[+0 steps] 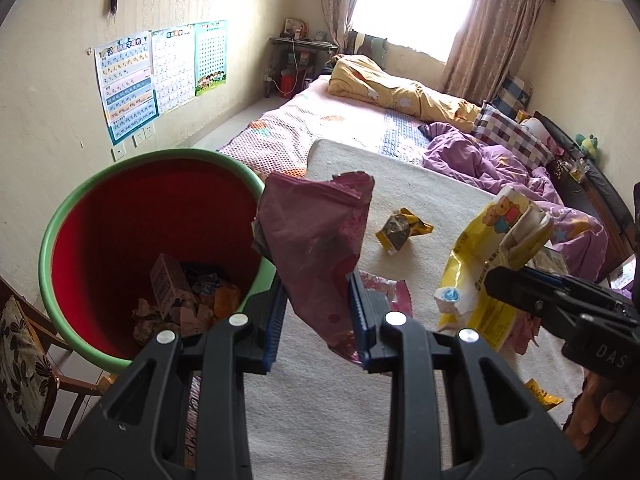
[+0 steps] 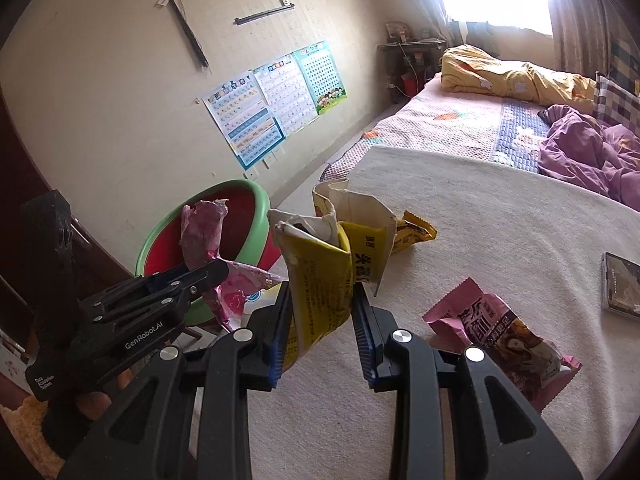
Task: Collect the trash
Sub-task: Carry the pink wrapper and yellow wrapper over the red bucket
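Left gripper (image 1: 318, 312): jaws clamped on a pink bag (image 1: 316, 248) — held just right of the bin (image 1: 156, 216).
Right gripper (image 2: 322, 322): jaws clamped on a yellow bag (image 2: 320, 280), above the bed (image 2: 480, 240).
Bin: left of bed, holds trash.
Loose wrappers: small yellow wrapper (image 1: 402, 230) far — pink wrapper (image 2: 504, 340) near right.

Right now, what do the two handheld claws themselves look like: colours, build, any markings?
Both are matte black plastic. The left claw and right claw have ribbed blue pads on their fingers, silver round pivot pins and triangular cut-outs. White "GenRobot.AI" lettering marks the left body; "DAS" shows on the right. No cables visible.
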`<state>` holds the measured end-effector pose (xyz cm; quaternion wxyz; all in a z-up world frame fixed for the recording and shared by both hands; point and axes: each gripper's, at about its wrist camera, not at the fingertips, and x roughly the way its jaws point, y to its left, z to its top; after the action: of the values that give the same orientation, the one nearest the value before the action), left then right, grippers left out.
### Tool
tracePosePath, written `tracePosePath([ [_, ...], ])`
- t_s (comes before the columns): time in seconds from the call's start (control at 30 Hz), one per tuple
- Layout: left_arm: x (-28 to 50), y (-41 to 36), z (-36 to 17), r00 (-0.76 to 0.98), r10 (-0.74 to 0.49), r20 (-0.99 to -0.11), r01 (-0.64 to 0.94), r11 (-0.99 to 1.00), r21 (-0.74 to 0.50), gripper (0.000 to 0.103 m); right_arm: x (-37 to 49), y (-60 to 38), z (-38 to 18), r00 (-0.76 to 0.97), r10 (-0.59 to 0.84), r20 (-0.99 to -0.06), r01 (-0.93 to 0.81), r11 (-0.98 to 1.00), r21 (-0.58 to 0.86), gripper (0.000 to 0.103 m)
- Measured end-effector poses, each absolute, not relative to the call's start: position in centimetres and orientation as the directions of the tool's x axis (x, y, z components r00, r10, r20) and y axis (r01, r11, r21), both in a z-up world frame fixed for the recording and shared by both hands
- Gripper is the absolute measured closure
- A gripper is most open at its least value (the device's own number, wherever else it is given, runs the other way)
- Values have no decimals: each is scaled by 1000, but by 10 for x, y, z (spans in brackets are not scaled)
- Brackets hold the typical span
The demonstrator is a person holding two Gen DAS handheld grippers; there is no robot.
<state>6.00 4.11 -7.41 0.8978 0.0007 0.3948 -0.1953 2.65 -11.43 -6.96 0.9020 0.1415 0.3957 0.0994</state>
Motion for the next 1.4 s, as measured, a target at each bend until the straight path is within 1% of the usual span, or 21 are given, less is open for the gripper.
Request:
tracePosePath([
  [0.87, 93, 107, -64, 656, -322, -683, 306, 940, -149, 75, 68, -59, -65, 661, 307, -685, -110, 942, 316, 74],
  [1.4, 105, 122, -65, 659, -317, -682, 303, 942, -146, 75, 73, -52, -68, 659, 308, -686, -110, 942, 317, 74],
])
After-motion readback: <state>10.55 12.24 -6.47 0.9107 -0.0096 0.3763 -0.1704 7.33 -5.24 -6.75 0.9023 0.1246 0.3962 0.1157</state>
